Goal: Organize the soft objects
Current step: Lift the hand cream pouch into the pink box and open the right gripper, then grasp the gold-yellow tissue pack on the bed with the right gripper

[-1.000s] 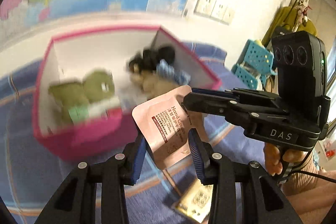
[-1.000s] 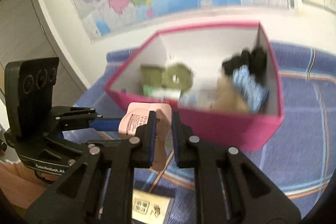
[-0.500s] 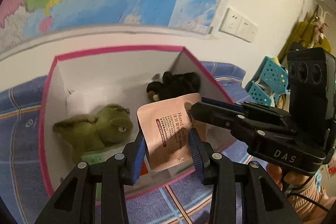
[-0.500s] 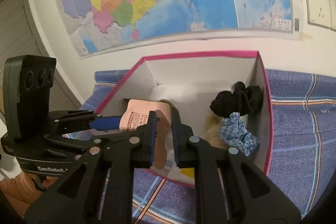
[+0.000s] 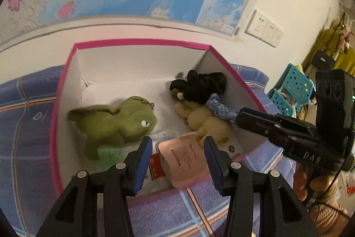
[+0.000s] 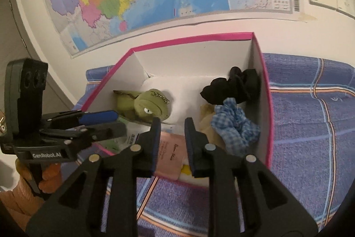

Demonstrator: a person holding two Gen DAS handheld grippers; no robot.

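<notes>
Now both grippers hang over the pink-rimmed box [image 5: 142, 42], their jaws opening: the left gripper [image 5: 178, 162] and right gripper [image 6: 172, 143] each straddle the pink sachet [image 5: 185, 161] without pressing it. It lies inside the box by the near wall, beside the green plush [image 5: 115, 122] and tan plush [image 5: 206, 120].

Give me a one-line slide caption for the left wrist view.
Left gripper, jaws opening, releases a pink hand-cream sachet into the pink box beside a green plush.

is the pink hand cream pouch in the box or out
In. The pink pouch lies inside the pink-rimmed box at its near wall, beside the green plush.
</notes>
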